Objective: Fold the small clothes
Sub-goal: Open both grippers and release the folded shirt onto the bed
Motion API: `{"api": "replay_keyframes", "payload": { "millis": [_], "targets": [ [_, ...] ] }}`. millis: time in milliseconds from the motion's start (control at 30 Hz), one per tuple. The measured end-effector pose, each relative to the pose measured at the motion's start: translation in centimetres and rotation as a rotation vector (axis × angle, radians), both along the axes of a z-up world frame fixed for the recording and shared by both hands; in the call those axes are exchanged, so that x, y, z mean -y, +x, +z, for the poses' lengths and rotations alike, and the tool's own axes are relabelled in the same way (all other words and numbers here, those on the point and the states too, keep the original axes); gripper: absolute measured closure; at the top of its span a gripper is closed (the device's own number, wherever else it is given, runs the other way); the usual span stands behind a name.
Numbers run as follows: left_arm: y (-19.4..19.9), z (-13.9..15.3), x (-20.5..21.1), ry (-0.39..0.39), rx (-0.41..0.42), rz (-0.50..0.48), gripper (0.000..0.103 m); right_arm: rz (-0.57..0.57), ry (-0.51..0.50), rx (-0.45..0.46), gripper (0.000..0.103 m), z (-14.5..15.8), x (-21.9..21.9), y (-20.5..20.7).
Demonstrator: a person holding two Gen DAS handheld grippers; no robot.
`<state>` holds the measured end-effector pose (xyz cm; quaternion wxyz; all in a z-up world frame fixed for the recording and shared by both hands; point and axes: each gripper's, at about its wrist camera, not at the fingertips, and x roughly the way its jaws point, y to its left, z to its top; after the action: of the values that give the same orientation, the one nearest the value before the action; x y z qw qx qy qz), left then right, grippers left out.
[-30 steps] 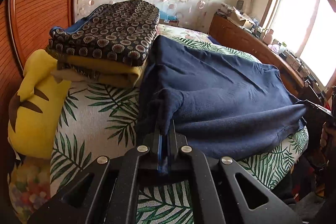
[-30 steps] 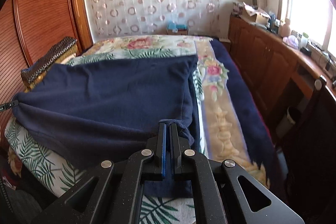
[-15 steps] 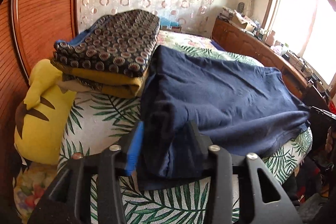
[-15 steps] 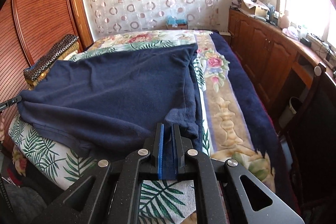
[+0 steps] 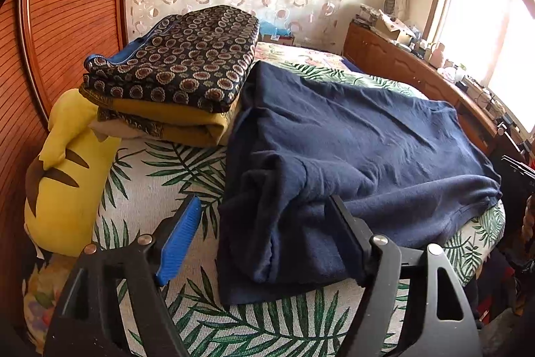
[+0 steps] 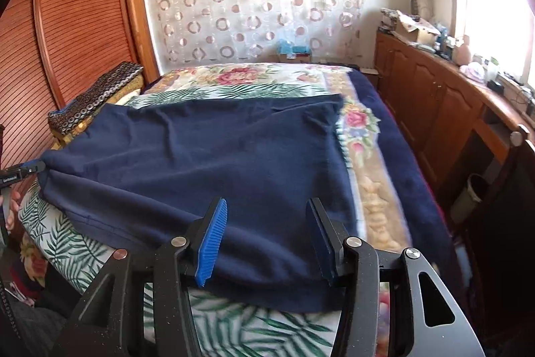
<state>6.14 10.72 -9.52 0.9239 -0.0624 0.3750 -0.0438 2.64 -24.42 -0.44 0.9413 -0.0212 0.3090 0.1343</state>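
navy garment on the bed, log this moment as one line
stage: release after fold | navy garment: flat on bed | left hand-held gripper: just opened, garment edge between, unpressed | right hand-held gripper: just opened

The left gripper (image 5: pixel 264 219) and the right gripper (image 6: pixel 267 221) have just been opening; both jaws stand apart.

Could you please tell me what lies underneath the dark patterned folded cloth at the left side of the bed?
Under the patterned cloth lies a mustard-yellow folded cloth, with a pale layer peeking out below it. The stack hides whatever sits beneath that.
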Motion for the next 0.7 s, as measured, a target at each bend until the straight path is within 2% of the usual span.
{"api": "replay_keyframes", "payload": {
  "millis": [267, 433, 567, 700],
  "targets": [
    [0.1, -0.9, 0.2, 0.003, -0.026, -0.002, 0.026, 0.084, -0.041, -0.059, 0.052, -3.8, -5.3, 3.4],
    [0.1, -1.5, 0.0, 0.002, -0.038, 0.010, 0.026, 0.079, -0.086, -0.107, 0.052, -6.1, -6.7, 4.5],
    [0.4, -2.2, -0.3, -0.014, -0.054, 0.017, 0.026, 0.074, -0.092, -0.074, 0.049, -6.7, -6.9, 4.5],
    [0.9, -2.6, -0.8, -0.079, -0.077, 0.028, 0.026, 0.064, -0.084, -0.052, 0.048, -7.1, -7.0, 4.7]
  ]
}}
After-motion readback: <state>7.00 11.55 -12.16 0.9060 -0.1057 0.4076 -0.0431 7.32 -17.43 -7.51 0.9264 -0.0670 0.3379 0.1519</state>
